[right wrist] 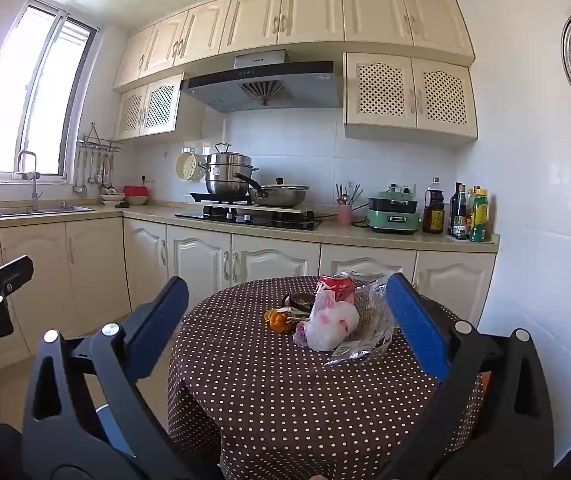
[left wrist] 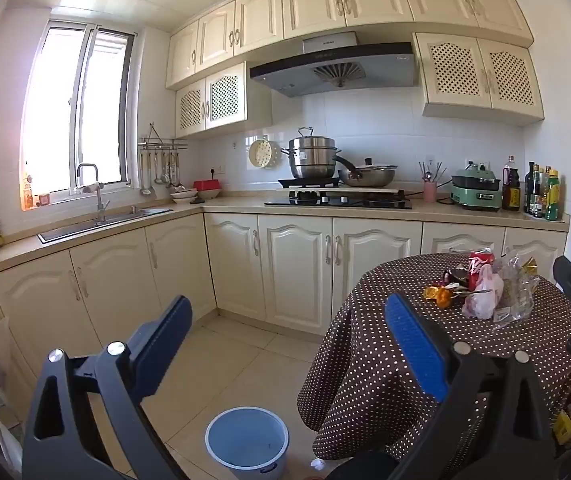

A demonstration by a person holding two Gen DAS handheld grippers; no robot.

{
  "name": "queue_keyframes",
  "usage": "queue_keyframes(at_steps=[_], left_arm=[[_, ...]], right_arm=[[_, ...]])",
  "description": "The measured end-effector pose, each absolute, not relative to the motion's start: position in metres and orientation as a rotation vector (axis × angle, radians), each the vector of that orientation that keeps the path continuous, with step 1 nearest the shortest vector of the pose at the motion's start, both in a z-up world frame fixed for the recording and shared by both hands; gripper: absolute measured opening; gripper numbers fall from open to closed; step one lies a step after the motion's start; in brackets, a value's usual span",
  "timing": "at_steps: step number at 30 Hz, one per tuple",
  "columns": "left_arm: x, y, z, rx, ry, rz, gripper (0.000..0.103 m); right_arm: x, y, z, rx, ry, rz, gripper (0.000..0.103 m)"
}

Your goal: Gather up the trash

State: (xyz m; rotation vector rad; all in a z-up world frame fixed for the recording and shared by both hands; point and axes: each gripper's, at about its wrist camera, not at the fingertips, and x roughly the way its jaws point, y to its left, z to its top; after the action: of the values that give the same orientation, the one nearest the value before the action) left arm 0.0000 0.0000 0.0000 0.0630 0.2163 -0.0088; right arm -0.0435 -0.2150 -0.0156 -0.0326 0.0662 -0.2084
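Both claws, the left gripper [left wrist: 285, 344] and the right gripper [right wrist: 287, 322], are spread wide and empty. The trash pile [right wrist: 333, 316] sits toward the table's [right wrist: 269, 400] far edge. Collecting seems unstarted; next comes reaching in, then dropping into the bucket [left wrist: 245, 442].

Polka-dot cloth tablecloth [right wrist: 285, 380], crinkled plastic bags [right wrist: 333, 326]

The bucket [left wrist: 246, 444] was cut off by the bottom edge, its base unseen. The crushed red can [right wrist: 336, 287] stood half hidden behind the white plastic bag [right wrist: 331, 326]. Labels on the bottles [right wrist: 467, 214] were too small to read.
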Motion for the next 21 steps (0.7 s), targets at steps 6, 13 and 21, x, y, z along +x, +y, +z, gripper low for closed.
queue_keyframes(at_steps=[6,13,21], left_arm=[[0.0002,0.0,0.0044,0.047,0.229,-0.008,0.096],[-0.0016,0.004,-0.0018,0.052,0.224,-0.007,0.096],[0.001,0.0016,-0.0024,0.057,0.231,-0.008,0.096]], right_arm=[[-0.0428,-0.2132,-0.0157,-0.032,0.059,-0.208,0.097],[-0.0429,-0.2129,-0.0165,-0.034,0.061,-0.208,0.097],[-0.0401,-0.2096,-0.0164,-0.037,0.066,-0.207,0.097]])
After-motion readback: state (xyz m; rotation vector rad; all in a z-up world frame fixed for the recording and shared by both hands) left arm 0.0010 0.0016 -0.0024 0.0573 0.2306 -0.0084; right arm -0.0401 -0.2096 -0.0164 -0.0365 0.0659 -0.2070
